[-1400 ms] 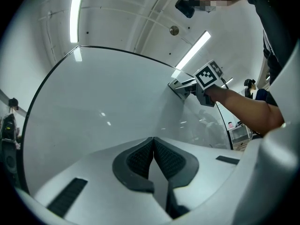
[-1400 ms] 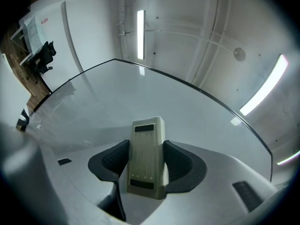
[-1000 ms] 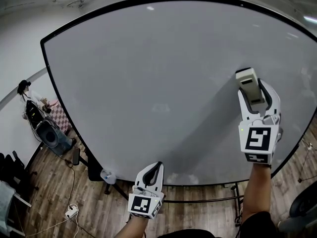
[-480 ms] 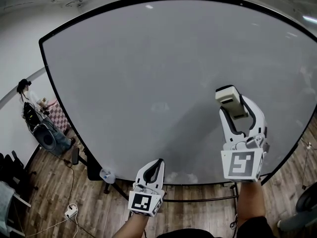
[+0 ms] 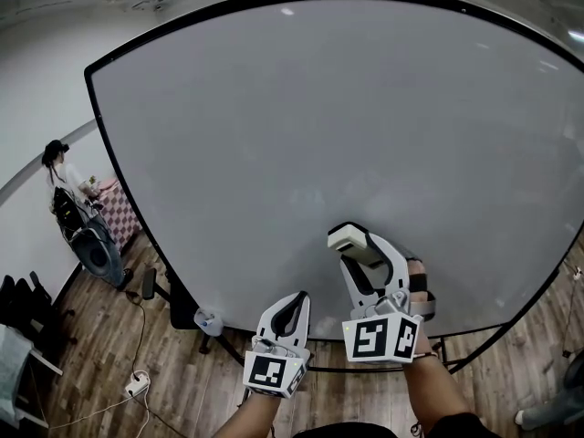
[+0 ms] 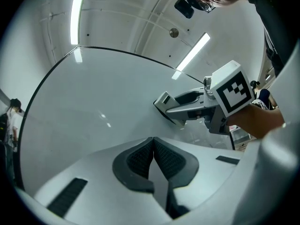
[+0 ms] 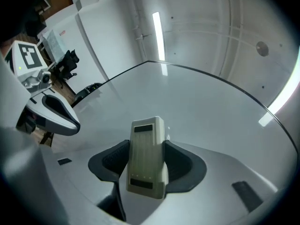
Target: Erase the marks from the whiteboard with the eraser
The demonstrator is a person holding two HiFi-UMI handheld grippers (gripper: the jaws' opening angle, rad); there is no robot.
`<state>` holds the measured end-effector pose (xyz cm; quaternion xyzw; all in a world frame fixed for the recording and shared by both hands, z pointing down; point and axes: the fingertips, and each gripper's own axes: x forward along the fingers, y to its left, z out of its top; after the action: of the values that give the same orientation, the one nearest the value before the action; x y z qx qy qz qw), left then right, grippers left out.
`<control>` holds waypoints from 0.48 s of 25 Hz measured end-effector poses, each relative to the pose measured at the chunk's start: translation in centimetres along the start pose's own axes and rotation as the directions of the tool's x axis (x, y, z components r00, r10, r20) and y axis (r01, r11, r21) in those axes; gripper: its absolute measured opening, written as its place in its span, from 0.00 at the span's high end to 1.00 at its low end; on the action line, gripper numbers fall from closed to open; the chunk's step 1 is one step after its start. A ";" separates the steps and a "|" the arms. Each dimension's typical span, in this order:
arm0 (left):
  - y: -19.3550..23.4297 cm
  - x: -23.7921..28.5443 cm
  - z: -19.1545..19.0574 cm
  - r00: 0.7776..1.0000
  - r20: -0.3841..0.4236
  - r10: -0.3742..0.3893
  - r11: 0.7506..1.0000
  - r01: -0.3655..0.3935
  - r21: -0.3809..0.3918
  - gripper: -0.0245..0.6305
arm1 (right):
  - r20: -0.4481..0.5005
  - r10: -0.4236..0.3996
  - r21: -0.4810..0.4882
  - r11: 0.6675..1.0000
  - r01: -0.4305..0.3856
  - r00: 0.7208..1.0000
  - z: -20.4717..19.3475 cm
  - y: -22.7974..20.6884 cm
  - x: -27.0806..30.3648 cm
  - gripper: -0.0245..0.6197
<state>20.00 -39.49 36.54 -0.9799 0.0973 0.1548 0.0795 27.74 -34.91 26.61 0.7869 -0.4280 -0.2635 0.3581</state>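
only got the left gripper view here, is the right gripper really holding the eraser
Observer: Yes. The right gripper view shows the right gripper shut on the eraser, a pale block clamped between its jaws.
Operator: any marks left on the board
Observer: The head view shows the whiteboard almost clean, only a faint pale patch near its middle.
Operator: where on the board is the eraser
Observer: Low on the board, close above its bottom edge.

Wood-plank floor (image 5: 96,409): white power strip (image 5: 135,387) lying on it, dark chairs (image 5: 23,316) at its left edge, white wall (image 5: 36,80) rising behind.
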 end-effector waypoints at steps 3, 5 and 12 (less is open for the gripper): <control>0.4 -0.5 -0.2 1.000 -0.006 0.002 1.000 -0.002 0.003 0.93 | -0.028 -0.010 -0.009 1.000 0.010 1.000 -0.5 0.4 0.8 0.57; 0.6 -0.7 -0.4 1.000 -0.012 -0.001 1.000 0.002 0.016 0.93 | -0.030 -0.009 0.003 1.000 0.009 0.999 -0.7 0.1 0.9 0.57; 0.1 1.1 -0.1 1.000 -0.018 0.014 0.999 -0.013 0.038 0.93 | -0.028 -0.028 0.006 1.000 0.028 0.999 -1.7 -3.8 0.9 0.57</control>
<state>21.08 -39.78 36.26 -0.9789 0.1074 0.1446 0.0961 31.24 -33.63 24.55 0.7975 -0.4128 -0.2559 0.3578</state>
